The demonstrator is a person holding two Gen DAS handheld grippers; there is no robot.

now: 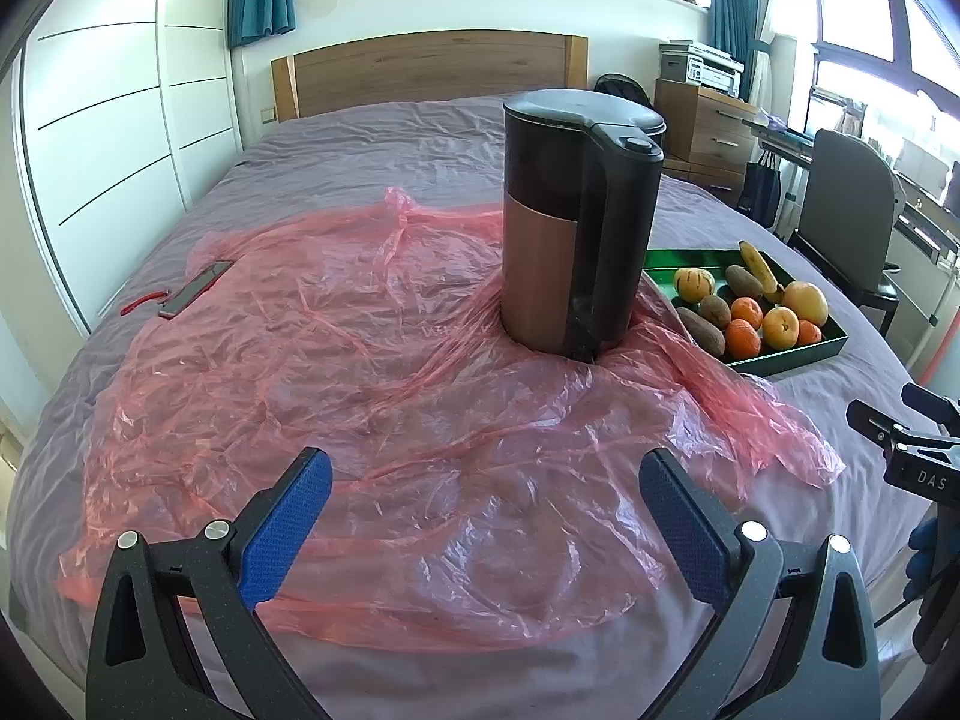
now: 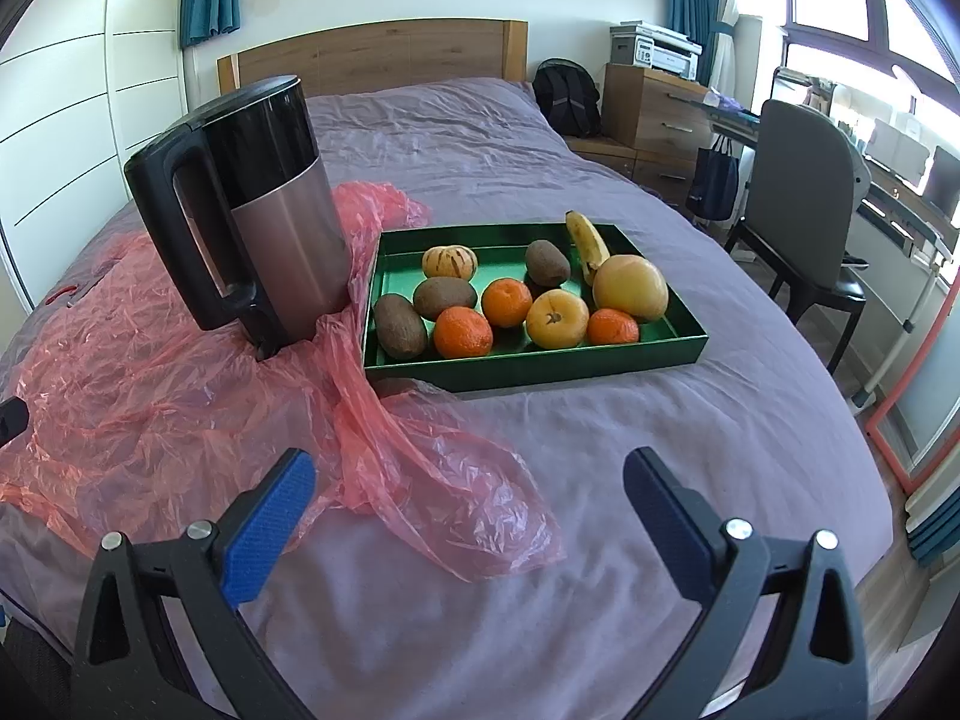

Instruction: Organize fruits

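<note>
Fruit fills a shallow green rectangular tray (image 2: 540, 369) that sits on the purple bedsheet (image 2: 690, 450) of a wide bed: three bright orange mandarins (image 2: 462, 332), a pale yellow-orange citrus (image 2: 558, 318), a large round yellow grapefruit (image 2: 630, 287), three brown oval kiwi-like fruits (image 2: 400, 326), a small striped cream-coloured fruit (image 2: 450, 262) and a ripe banana (image 2: 587, 240) leaning against the far right side. Just beside the tray's left edge stands a tall black-and-copper electric kettle (image 2: 264, 210), upright on a crumpled sheet of pink transparent plastic (image 2: 150, 396) that spreads across the near half of the bed. The left gripper (image 1: 486, 504) hovers over the plastic with its blue-padded fingers (image 1: 288, 525) spread wide and holding nothing; the right gripper (image 2: 468, 504) hangs above bare sheet in front of the tray, likewise wide apart and empty. A dark phone (image 1: 195, 288) lies at the plastic's far left edge
</note>
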